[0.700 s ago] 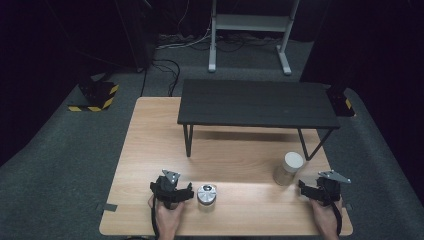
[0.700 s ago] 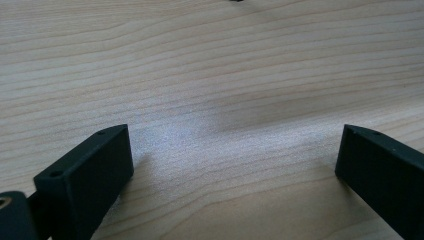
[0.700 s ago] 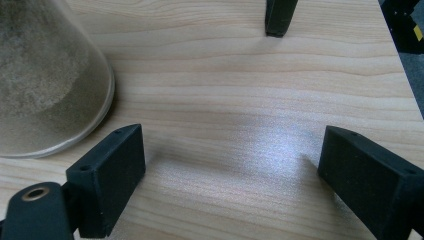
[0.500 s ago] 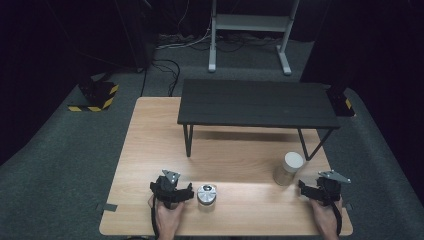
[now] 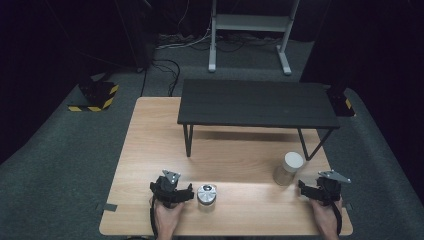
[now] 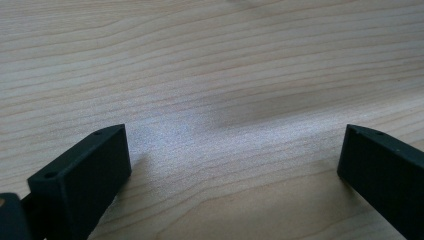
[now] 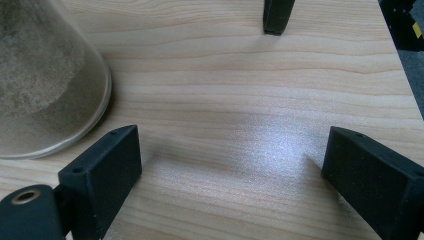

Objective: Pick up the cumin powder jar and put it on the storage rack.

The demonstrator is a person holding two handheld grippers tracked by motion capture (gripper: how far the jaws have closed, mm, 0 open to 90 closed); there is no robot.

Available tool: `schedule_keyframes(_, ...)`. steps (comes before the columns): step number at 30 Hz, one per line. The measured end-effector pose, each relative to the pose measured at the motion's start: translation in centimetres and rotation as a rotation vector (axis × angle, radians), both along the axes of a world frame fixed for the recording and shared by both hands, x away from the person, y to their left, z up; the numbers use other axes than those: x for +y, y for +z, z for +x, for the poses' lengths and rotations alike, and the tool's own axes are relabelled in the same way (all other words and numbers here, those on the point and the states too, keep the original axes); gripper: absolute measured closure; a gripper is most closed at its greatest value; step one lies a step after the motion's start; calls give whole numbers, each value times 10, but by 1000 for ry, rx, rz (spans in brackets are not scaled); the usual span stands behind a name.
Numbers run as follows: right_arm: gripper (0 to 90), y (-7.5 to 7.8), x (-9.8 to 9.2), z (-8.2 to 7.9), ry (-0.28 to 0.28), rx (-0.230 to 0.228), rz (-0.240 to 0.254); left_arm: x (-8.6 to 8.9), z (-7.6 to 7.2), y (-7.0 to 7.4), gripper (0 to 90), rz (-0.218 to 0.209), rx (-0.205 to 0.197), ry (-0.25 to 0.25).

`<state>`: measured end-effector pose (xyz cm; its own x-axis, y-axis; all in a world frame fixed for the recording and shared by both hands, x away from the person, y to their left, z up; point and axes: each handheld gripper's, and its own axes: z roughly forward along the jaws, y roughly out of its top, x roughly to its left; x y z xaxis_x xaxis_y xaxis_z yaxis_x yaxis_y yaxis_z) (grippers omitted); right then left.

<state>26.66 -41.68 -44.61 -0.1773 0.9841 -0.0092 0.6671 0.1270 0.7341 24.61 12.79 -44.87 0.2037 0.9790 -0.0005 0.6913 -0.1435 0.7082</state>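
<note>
Left gripper (image 5: 172, 192): I rest it on the wooden table (image 5: 150, 145), jaws spread wide over bare wood, nothing between them.
Small tin (image 5: 206, 194): just right of my left gripper, close enough for a short sideways reach.
Right gripper (image 5: 320, 190): released too, 2 jaws apart and empty.
Jar (image 5: 288, 168): upright, near that gripper's left jaw, apart from it.
Black shelf (image 5: 255, 102): farther back, probably the destination.

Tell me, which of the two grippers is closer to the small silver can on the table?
The left gripper: it sits just beside the silver can, on its left, apart from it. The right gripper is far off by the table's right edge, near the white-lidded jar.
</note>
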Motion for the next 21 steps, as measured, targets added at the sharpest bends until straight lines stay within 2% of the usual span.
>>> schedule_keyframes(5, 84, 0, -1, 0, 1, -3, 1, 1, 1, -1, 4, -1, -3, -6)
schedule_keyframes(11, 88, -1, -2, -1, -1, -5, 8, -6, 2, -1, 4, -2, -3, 34)
schedule_keyframes(16, 89, 0, -2, -1, -2, -3, 11, -7, 1, 3, 4, 0, 14, 77)
schedule_keyframes(21, 89, 0, -2, -1, -3, -3, 12, 0, -4, 5, 7, -9, 25, 59)
